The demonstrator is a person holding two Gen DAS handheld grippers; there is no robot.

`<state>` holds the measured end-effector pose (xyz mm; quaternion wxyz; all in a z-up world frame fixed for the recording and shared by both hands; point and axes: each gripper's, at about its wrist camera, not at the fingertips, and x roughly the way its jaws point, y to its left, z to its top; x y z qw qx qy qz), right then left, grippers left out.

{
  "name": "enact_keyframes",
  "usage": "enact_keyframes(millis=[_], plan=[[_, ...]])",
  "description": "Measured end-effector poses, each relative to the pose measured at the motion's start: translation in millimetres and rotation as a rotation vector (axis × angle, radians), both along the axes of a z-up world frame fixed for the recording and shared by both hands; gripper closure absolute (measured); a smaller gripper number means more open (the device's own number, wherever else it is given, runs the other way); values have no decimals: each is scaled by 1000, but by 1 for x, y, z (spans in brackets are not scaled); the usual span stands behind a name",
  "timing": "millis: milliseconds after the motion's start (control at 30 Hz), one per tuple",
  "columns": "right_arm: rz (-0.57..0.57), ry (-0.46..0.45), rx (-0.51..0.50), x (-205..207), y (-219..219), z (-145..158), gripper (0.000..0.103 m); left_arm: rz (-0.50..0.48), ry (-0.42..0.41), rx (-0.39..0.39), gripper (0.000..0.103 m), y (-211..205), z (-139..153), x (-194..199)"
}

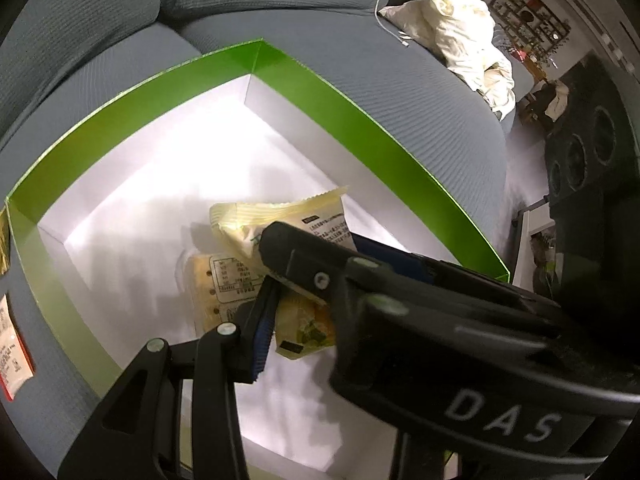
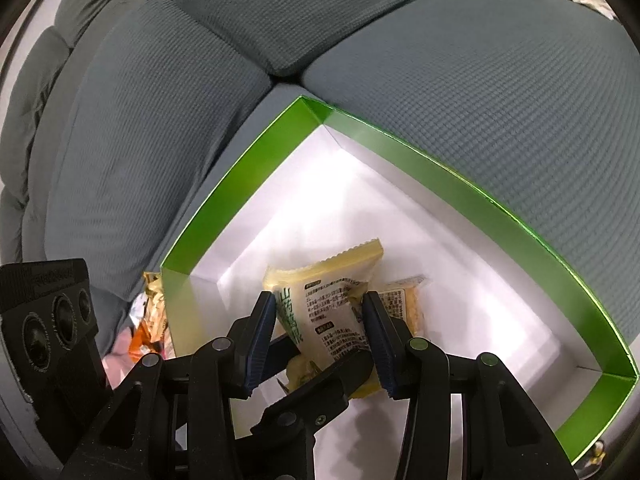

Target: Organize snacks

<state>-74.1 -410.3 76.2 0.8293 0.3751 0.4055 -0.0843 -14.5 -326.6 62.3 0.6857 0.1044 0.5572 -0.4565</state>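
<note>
box: green box (image 2: 460,184) on the sofa, some snacks inside
right gripper (image 2: 320,334): closed on yellow snack pack (image 2: 332,320), low in the box
left gripper (image 1: 280,300): cannot tell
left to do: snacks near box's left side (image 2: 150,320)

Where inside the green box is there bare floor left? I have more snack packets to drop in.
Bare white floor runs toward the far corner of the green box and along both far walls. It is crowded near the cracker pack and the yellow packet in the right tool.

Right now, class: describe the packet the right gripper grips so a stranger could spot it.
Find the green-walled box on the grey sofa. Inside, the pale yellow packet stands propped up with its zigzag edge on top, while the cracker packet lies flat beside it.
</note>
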Motion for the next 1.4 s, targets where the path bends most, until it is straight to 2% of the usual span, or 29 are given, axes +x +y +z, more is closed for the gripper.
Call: enact_keyframes(millis=[133,433,533,567,633,667,767,800,933,1067,1167,1267,1400], plan=[[-18,12,-2,0,-1,-2,55,21,12,19,58,2,-2,1],[-70,9,-11,-8,-5,1,54,65,-48,24,47,13,9,-2],[-67,-16,-21,-10,-1,7,46,74,-78,8,45,19,16,-5],[-68,-22,-29,-11,0,9,42,87,-96,11,43,24,20,-6],[-85,-37,-59,-14,5,16,38,112,-116,11,23,27,25,-7],[-95,-44,-72,-15,6,19,36,114,-115,-16,23,33,29,-8],[-115,-83,-105,-19,10,28,21,133,-124,-83,20,57,45,-10],[-116,-95,-116,-20,13,31,20,144,-132,-100,18,64,51,-11],[-99,-132,-151,-18,26,40,19,221,-194,-178,12,107,72,-14],[-65,-175,-182,-12,44,50,19,336,-247,-224,12,161,86,-16],[-24,-208,-208,-7,64,58,18,433,-293,-225,10,203,88,-13],[26,-229,-237,4,84,64,18,532,-319,-229,4,243,85,-8],[118,-273,-251,12,114,70,17,650,-330,-235,2,288,71,-2]])
